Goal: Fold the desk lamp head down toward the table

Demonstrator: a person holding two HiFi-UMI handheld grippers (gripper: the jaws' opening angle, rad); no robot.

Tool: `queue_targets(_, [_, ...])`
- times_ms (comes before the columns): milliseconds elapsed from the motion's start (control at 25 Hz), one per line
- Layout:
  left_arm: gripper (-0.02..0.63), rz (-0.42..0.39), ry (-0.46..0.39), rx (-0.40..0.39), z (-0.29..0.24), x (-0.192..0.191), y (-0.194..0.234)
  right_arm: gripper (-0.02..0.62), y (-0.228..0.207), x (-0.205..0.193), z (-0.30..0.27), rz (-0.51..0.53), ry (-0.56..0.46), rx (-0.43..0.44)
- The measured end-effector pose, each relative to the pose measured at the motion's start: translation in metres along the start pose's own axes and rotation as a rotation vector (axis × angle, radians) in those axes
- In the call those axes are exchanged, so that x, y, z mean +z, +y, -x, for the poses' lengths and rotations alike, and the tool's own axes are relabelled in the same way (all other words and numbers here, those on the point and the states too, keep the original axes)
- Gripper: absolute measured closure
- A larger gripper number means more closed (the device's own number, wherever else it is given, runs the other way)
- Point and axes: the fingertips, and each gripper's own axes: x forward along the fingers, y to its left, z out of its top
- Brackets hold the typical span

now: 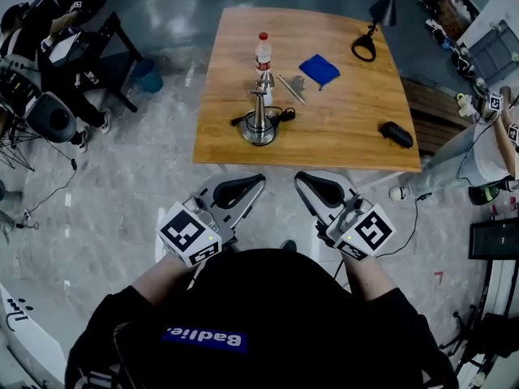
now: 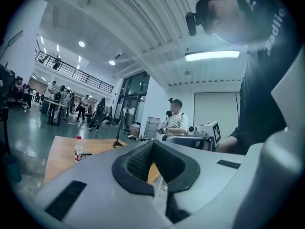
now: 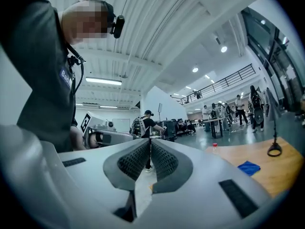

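**Head view (looking steeply down).** A rectangular light-wood table (image 1: pixel 340 140) stands on a grey polished floor (image 1: pixel 122 177). The silver metal desk lamp (image 1: pixel 259 118) has a round base with a black cable trailing from it. It stands close to the table's near edge, left of centre. Behind it is an upright clear plastic bottle with a red cap (image 1: pixel 263 53). A folded blue cloth (image 1: pixel 319 69) lies to the right of the bottle, and a black loop-shaped object (image 1: pixel 364 47) lies farther right, toward the far edge. A black oval object (image 1: pixel 396 134) rests toward the near right corner. A slim silver bar (image 1: pixel 291 88) lies just right of the lamp's top (whether it belongs to the lamp cannot be told).

Both tools are held off the table, in front of the person's dark-clad torso (image 1: pixel 259 314) and well apart from the lamp. The left gripper (image 1: pixel 256 180) and right gripper (image 1: pixel 300 177) angle inward, with their tips near each other but not touching.

**Left gripper view.** The left gripper (image 2: pixel 153 144) is clenched, its ribbed dark pads (image 2: pixel 140 161) meeting with nothing between them. The table (image 2: pixel 59 156) and the bottle (image 2: pixel 78 148) show at the left.

**Right gripper view.** The right gripper (image 3: pixel 150 144) is likewise clenched and empty. The cloth (image 3: pixel 249 168) and the loop (image 3: pixel 274 149) lie on the table (image 3: pixel 279 173) at the right.
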Motion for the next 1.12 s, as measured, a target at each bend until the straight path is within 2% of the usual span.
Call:
queue_targets(200, [0.597, -0.009, 0.020, -0.042, 0.022, 0.002, -0.009, 0.589, 0.033, 0.008, -0.007, 0.051, 0.004, 0.006])
queue_targets(400, [0.597, 0.002, 0.033, -0.033, 0.033, -0.008, -0.010, 0.589, 0.047, 0.005, -0.011, 0.061, 0.003, 0.003])
queue_targets(1120, [0.597, 0.007, 0.040, -0.031, 0.039, -0.021, -0.022, 0.589, 0.056, -0.011, -0.008, 0.067, 0.072, 0.003])
